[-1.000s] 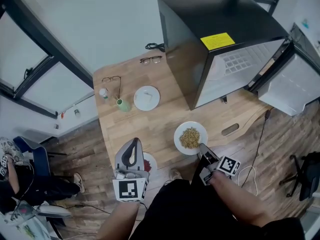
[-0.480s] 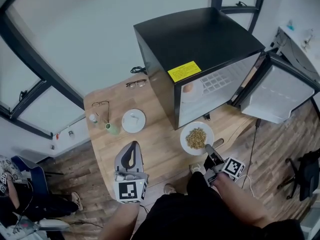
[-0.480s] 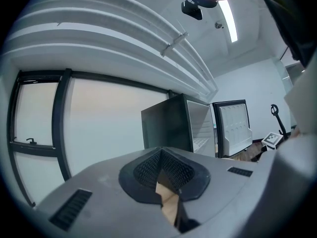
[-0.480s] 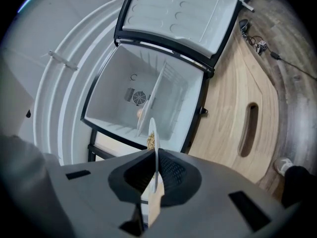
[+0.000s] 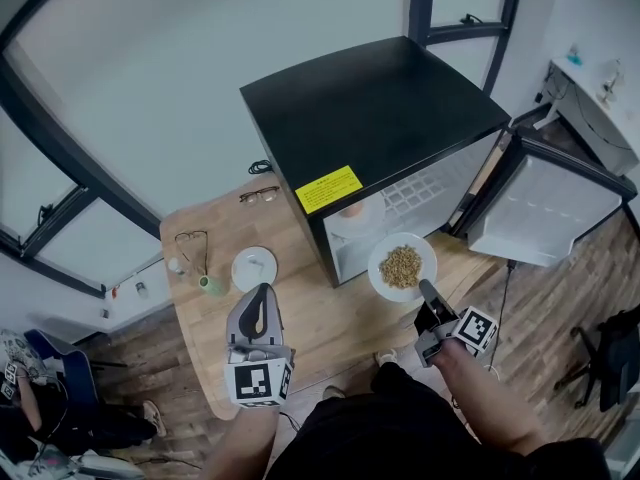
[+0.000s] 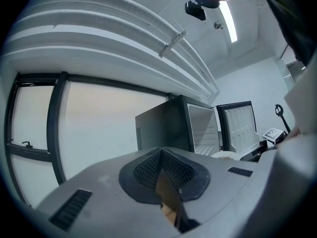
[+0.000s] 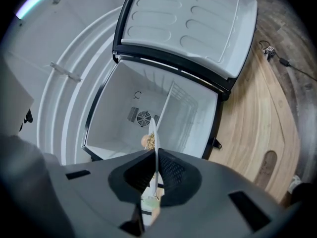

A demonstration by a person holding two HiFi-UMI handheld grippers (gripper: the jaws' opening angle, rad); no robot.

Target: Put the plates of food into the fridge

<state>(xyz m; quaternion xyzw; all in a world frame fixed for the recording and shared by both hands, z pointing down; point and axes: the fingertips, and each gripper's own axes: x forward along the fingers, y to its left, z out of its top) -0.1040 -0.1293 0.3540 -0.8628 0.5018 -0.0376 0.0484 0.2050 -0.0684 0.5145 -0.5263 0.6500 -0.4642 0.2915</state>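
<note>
The plate of food [image 5: 402, 266] is pinched by its near rim in the right tongs [image 5: 423, 288] and held level, presumably so nothing spills, just before the open fridge [image 5: 380, 118] ahead, while the left tongs [image 5: 262, 294] are pressed together, empty, well aside.

l claw [image 5: 263, 290] shut, held level; r claw [image 5: 424, 287] pinching plate [image 5: 377, 268] rim.

Office-like test room. A compact black fridge [image 5: 375, 118] stands on a light wooden table [image 5: 330, 318] rather than among kitchen units. Tall dark window frames [image 5: 421, 3] run along the top of the frame, a plank floor [image 5: 575, 298] lies at right, a wheeled office chair [image 5: 615, 353] sits at the right edge, and a strip ceiling light [image 6: 229, 16] hangs overhead.
</note>
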